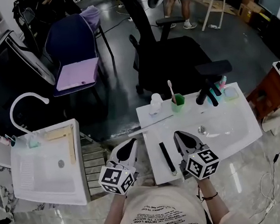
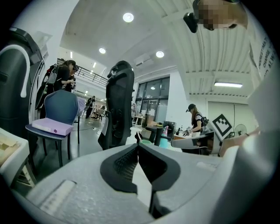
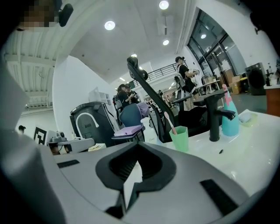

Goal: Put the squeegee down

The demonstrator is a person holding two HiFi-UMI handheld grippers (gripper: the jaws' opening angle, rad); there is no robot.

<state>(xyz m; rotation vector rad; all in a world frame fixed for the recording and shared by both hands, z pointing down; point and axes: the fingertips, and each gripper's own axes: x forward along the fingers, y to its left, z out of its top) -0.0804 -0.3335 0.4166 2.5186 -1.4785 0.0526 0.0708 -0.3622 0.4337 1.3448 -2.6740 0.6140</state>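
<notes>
Leaving the squeegee (image 1: 167,158) flat on the bench (image 1: 240,123) near its front edge, seemingly set down already. Keeping left gripper (image 1: 132,143) and right gripper (image 1: 180,135) either side, clear of it, both jaws clenched on nothing, so unlikely to nudge it.
</notes>
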